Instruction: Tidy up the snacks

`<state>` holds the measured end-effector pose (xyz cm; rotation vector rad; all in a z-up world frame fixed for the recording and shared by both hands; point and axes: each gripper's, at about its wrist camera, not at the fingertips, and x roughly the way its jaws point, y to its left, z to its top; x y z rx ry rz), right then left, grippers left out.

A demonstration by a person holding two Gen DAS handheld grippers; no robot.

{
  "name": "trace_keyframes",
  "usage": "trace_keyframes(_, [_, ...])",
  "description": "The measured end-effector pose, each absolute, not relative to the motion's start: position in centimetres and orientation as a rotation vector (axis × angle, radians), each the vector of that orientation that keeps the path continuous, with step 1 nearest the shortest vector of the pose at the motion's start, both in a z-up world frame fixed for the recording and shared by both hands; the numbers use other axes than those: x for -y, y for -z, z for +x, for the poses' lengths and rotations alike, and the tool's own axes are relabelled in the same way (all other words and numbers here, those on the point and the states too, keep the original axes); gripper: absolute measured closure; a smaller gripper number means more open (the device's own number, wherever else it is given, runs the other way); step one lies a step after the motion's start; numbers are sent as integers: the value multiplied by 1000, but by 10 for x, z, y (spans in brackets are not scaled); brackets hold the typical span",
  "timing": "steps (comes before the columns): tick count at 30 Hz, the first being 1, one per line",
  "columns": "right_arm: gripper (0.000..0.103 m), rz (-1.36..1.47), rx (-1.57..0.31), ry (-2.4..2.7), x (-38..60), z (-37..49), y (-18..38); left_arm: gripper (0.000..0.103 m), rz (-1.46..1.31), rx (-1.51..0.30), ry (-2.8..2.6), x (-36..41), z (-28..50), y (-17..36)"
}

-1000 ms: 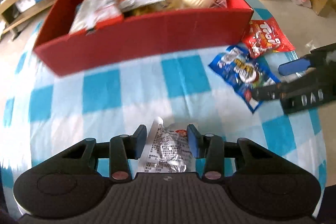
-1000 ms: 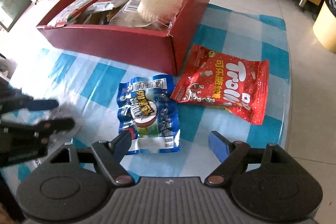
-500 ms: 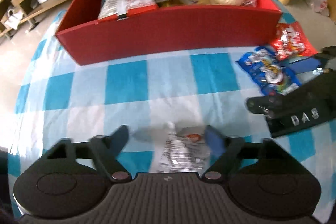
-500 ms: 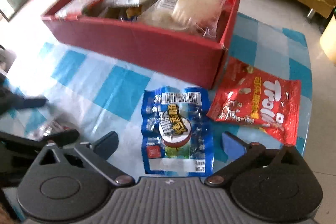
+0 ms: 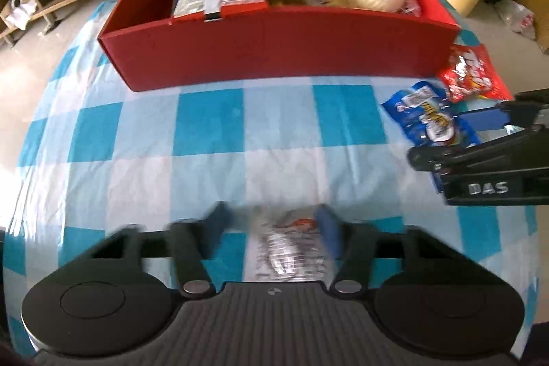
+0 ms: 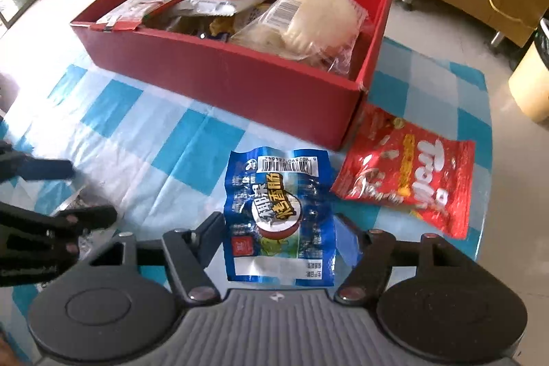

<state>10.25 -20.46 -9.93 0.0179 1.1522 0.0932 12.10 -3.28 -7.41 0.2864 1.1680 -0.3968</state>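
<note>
the left gripper [image 5: 272, 222] has just been closing around the silver packet [image 5: 291, 249]; the right gripper [image 6: 279, 228] likewise, its jaws against the blue packet's [image 6: 278, 215] edges.

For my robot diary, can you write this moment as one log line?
left gripper: jaws just closing, silver packet between, blurred | right gripper: jaws just closed onto blue packet

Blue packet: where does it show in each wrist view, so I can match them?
Left wrist: blue packet at the right edge, partly behind the right gripper, just below the red packet.
Right wrist: blue packet at lower centre, between the fingers.
Shared landmark: the red box; the packet lies near its right front corner in both.
</note>
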Motion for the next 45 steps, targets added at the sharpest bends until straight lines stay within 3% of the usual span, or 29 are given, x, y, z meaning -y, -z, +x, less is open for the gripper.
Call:
trace_keyframes(2, [35,-5,-1144,-79,199,97,97,56,280,-1182,407,32,118,72])
trace_keyframes(5, [35,34,-1106,-74,197,88,86,75,234,-1211,414,27,117,70])
trace_keyframes(8, [35,74,-1067,-77,197,79,75,74,186,-1220,427,21,119,63])
trace_keyframes(10, [35,98,-1055,-71,198,73,70,62,199,-1209,438,20,117,61])
trace_keyframes(12, [35,116,-1050,-73,197,69,66,13,203,-1211,437,19,112,59])
trace_keyframes(16, [35,126,-1034,-85,196,63,59,10,228,-1185,433,29,100,58])
trace_keyframes(20, [35,153,-1016,-88,205,61,55,19,246,-1275,389,39,92,81])
trace_keyframes(22, [35,172,-1003,-91,212,59,52,22,311,-1229,363,46,83,83])
trace_keyframes(24, [35,181,-998,-95,215,58,50,44,304,-1214,366,49,80,78])
trace_keyframes(45, [35,249,-899,-114,221,65,29,48,59,-1171,413,28,100,34])
